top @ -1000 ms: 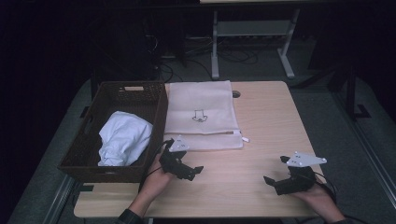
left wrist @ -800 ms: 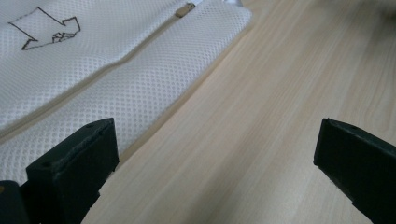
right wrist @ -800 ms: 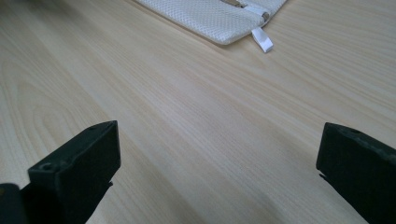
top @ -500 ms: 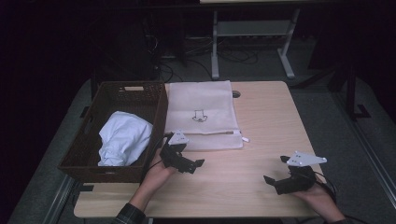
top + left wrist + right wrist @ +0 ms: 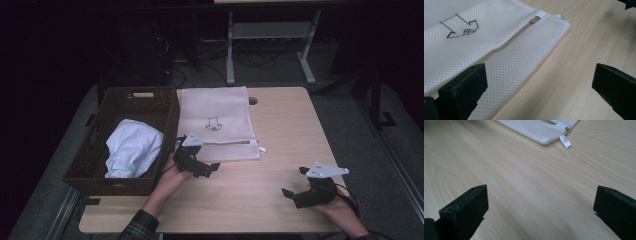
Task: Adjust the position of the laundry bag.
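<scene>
Mesh laundry bag (image 5: 218, 122) lies flat on the counter (image 5: 280, 150), long edge right against the wicker basket (image 5: 100, 145). Printed arrow logo (image 5: 460, 28) faces up; zipper runs along the near side, with the pull (image 5: 534, 19) close to the bag's far corner and a white tab (image 5: 565, 141) sticking out past that corner. In the high view my left gripper (image 5: 202, 167) sits at the bag's near edge, just beside the basket corner. In the left gripper view its jaws are spread wide, one over the mesh and the other over bare wood, gripping nothing. My right gripper (image 5: 295, 182) is well apart from the bag, low over the near right part of the counter. Its jaws are wide apart too, empty, with plain wood between them and the bag's corner farther ahead in the right gripper view. Crumpled pale blue cloth (image 5: 132, 152) sits inside the basket, toward its near end. I cannot tell whether the left jaws touch the mesh or hang just above it.
</scene>
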`<state>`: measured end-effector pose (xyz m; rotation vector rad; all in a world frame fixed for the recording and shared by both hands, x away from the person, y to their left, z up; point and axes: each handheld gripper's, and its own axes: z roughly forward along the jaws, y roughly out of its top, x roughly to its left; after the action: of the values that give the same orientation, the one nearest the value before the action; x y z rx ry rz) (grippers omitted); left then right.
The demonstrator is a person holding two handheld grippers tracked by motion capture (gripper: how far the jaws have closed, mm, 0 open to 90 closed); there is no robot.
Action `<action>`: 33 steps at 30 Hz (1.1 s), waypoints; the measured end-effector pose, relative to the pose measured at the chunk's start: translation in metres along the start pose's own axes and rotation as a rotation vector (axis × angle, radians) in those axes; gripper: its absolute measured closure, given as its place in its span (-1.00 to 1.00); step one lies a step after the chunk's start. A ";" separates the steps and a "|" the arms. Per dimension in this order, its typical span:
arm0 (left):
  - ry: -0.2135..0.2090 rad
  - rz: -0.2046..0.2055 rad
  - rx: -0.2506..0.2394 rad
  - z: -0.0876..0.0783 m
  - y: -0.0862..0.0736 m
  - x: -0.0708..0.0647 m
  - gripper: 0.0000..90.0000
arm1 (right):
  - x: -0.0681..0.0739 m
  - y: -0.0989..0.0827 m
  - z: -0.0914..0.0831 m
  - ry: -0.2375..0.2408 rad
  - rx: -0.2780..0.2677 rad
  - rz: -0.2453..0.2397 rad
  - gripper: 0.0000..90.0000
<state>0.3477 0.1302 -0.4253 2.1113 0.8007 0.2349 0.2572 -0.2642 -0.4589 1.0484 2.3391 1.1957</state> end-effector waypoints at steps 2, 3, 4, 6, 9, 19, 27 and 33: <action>0.002 -0.003 -0.008 0.000 0.002 0.002 -1.00 | -0.001 0.000 0.000 0.000 0.000 0.003 -1.00; 0.002 -0.003 -0.008 0.000 0.002 0.002 -1.00 | -0.001 0.000 0.000 0.000 0.000 0.003 -1.00; 0.004 -0.010 -0.011 0.000 0.004 0.004 -1.00 | -0.001 0.000 0.001 0.001 0.001 0.005 -1.00; 0.007 -0.014 -0.011 0.001 0.005 0.004 -1.00 | -0.001 0.000 0.001 0.002 0.000 0.008 -1.00; -0.005 -0.031 -0.005 0.004 0.008 0.004 -1.00 | -0.001 0.000 0.001 0.001 0.001 0.012 -1.00; 0.013 -0.050 0.019 0.014 0.014 0.010 -1.00 | -0.002 -0.001 0.000 0.003 -0.001 0.014 -1.00; 0.030 -0.054 -0.004 0.019 0.027 0.015 -1.00 | -0.002 -0.002 0.000 0.005 -0.004 0.016 -1.00; 0.079 -0.070 -0.008 0.023 0.040 0.020 -0.91 | -0.002 -0.002 -0.001 0.005 -0.004 0.018 -1.00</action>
<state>0.3916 0.1101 -0.4116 2.0729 0.9163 0.2852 0.2572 -0.2667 -0.4601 1.0690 2.3352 1.2106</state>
